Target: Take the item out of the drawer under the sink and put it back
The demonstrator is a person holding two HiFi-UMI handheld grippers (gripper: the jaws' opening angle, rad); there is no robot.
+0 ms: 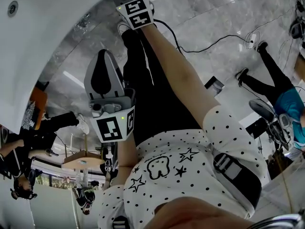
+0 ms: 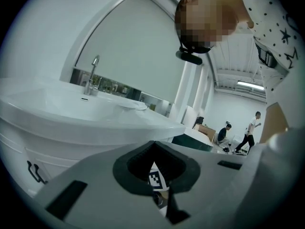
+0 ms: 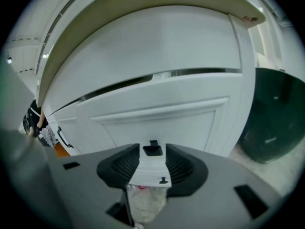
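White gloss covers most of it: the sink (image 2: 102,120) is a smooth, rounded basin w/ a thick rim and a chrome tap (image 2: 92,78) at the back. Below it the cabinet shows flat painted drawer fronts (image 3: 157,123) w/ a raised frame moulding and a thin dark bar handle (image 3: 63,138) off to the left. Task-wise, prob. nothing done yet. Every front in the right gripper view looks pushed in, w/ only a thin dark slit under the top panel. No item is out in any view, so I judge it's still inside the drawer, unseen. Left to do: catch a handle, pull, lift the item out, set it back, shut. The right gripper (image 3: 152,157) points at the drawer fronts w/ its ribbed dark pads wide apart and nothing pinched. Only white panel shows thru the gap, plus a crumpled clear-ish patch w/ a pink spot lower down that I can't identify. The left gripper (image 2: 153,144) has its tips together, leaving a diamond-shaped hole btwn the curved rubber pads, empty. It hangs below the sink's rim, apart from the cabinet. Both tools are matt grey plastic, each w/ a black-and-white marker cube (image 1: 114,128). The floor (image 1: 214,23) is polished grey stone w/ pale veins. A dark green rounded tub (image 3: 271,123) stands just beside the cabinet's right edge.
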